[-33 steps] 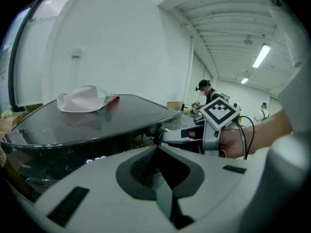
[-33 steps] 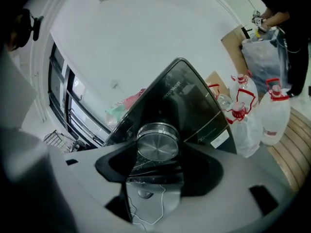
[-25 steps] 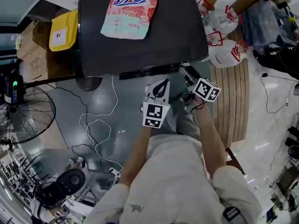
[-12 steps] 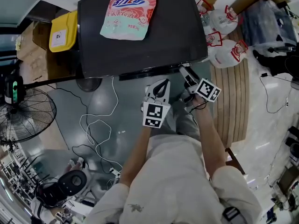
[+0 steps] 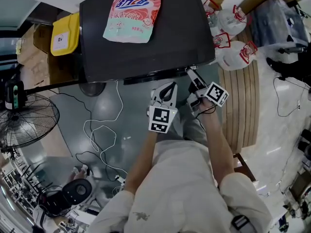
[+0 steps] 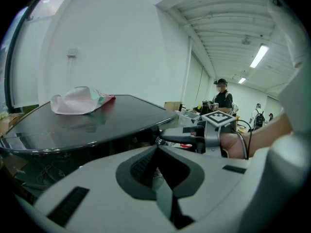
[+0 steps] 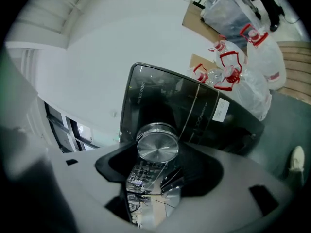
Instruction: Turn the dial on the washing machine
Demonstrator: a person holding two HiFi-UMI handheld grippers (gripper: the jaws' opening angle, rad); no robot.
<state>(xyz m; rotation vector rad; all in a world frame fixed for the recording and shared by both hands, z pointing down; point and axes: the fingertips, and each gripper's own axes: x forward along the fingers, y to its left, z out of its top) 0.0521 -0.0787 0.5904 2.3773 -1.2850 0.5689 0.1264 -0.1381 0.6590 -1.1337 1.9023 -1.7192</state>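
The black washing machine point(image 5: 146, 47) stands in front of me, with a pink detergent bag point(image 5: 133, 13) lying on its lid. Its round silver dial point(image 7: 157, 148) sits on the front panel, between the jaws of my right gripper point(image 7: 158, 154), which is shut on its rim. In the head view that right gripper point(image 5: 191, 74) reaches under the machine's front edge, so the dial is hidden there. My left gripper point(image 5: 169, 85) hangs just to its left, short of the panel. Its jaws are shut with nothing between them point(image 6: 158, 147).
A yellow bin point(image 5: 65, 30) stands left of the machine and a floor fan point(image 5: 24, 123) further left. White cables point(image 5: 102, 130) trail across the floor. White bags with red handles point(image 5: 233, 38) and a wooden board point(image 5: 240, 101) are on the right. A person point(image 6: 222, 98) stands far off.
My right gripper has rolled about its own axis while staying on the dial; its marker cube shows a new tilt. The left gripper has kept still.
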